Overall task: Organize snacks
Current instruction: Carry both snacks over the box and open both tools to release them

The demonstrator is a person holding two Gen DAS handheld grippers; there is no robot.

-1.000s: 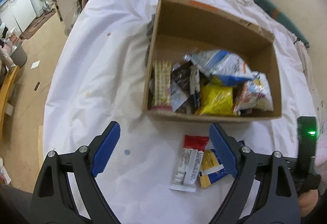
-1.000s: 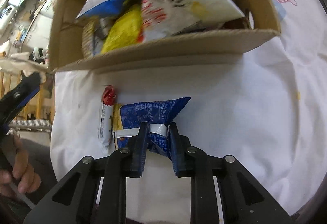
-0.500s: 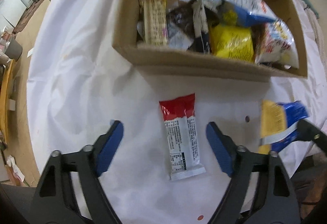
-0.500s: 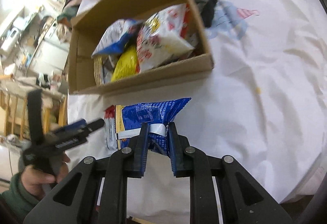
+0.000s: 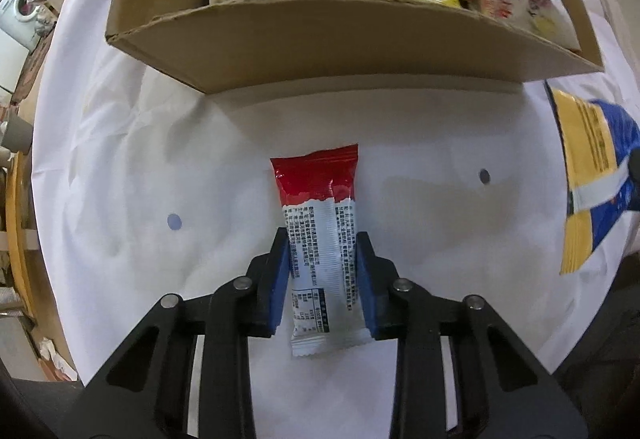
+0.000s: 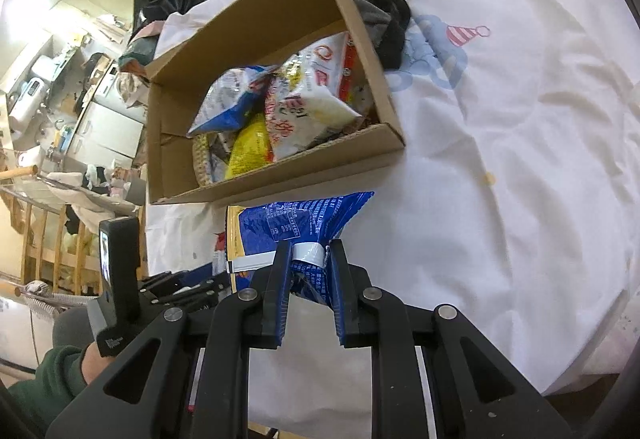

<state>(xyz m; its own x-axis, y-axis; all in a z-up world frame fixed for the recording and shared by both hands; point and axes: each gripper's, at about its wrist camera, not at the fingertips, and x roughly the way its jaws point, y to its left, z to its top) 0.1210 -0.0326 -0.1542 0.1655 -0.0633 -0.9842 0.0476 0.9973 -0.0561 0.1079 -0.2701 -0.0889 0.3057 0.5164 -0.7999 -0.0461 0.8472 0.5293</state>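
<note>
A red and white snack bar (image 5: 322,235) lies flat on the white sheet in front of the cardboard box (image 5: 340,39). My left gripper (image 5: 323,267) is shut on the bar's lower half, pads against both long edges. My right gripper (image 6: 308,267) is shut on a blue and yellow snack bag (image 6: 296,227) and holds it above the sheet, near the box's front wall (image 6: 280,179). The bag also shows at the right edge of the left wrist view (image 5: 592,175). The box holds several snack packets (image 6: 296,103).
A dark cloth (image 6: 384,19) lies against the box's right wall. The white printed sheet (image 6: 500,139) spreads to the right. Furniture and household clutter (image 6: 60,111) stand beyond the left edge. The hand holding the left gripper (image 6: 116,279) shows low on the left.
My left gripper came down over the red and white bar and shut on it. My right gripper lifted the blue and yellow bag away from the bar and higher above the sheet.
</note>
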